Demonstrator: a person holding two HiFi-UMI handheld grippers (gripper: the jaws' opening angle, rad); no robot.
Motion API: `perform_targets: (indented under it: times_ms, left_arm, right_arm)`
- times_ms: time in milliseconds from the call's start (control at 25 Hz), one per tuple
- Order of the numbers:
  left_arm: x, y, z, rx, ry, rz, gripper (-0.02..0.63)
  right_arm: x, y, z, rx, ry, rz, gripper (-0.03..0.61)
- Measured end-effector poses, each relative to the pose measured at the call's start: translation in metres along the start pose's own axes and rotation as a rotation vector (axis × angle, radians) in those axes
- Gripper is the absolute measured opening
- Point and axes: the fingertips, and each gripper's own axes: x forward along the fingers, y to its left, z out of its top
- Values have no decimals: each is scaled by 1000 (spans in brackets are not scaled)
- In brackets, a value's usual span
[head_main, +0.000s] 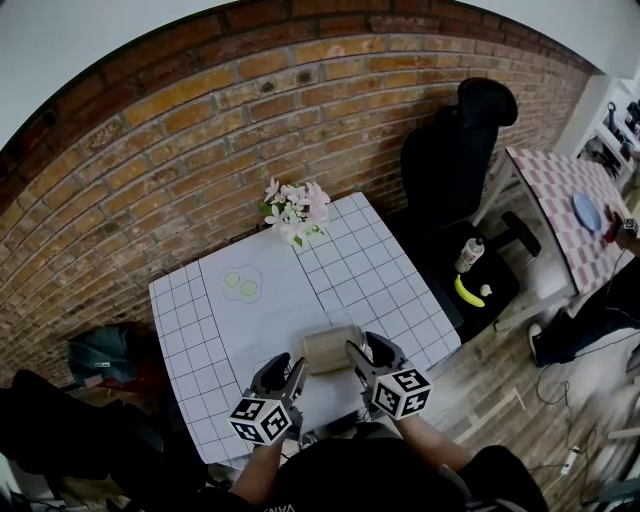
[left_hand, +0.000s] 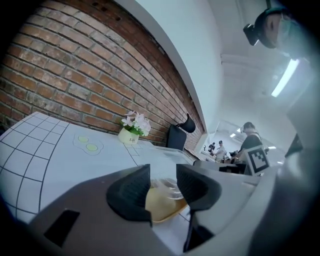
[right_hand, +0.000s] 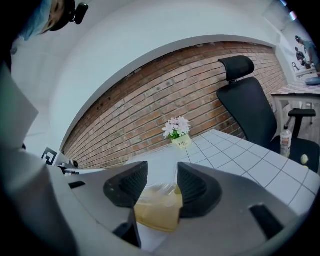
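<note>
A tan, roll-shaped bundle in clear plastic lies on its side near the front edge of the white gridded table, each end between my jaws.

Office-like workroom, brick wall ran along twelve o'clock, black office chair stood at two o'clock beside grid-topped table.

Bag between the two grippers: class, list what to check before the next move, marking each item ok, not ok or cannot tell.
1. Left gripper closed on the bag: ok, clear plastic sits between its jaws.
2. Right gripper closed on the bag's other end: ok.
3. Bag resting on the table: cannot tell.
4. Flowers well away from the bag: ok.
5. Bag sealed: cannot tell.
</note>
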Motion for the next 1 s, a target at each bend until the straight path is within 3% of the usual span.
perform_targets:
  times_ms: [360, 1000]
  left_arm:
    - [-19, 2, 24, 27, -81, 0, 65]
    - [-60, -22, 68, 83, -190, -95, 49]
  right_arm:
    - [-13, 19, 22, 8, -94, 11, 158]
    - [-56, 69, 63, 1, -282, 27, 114]
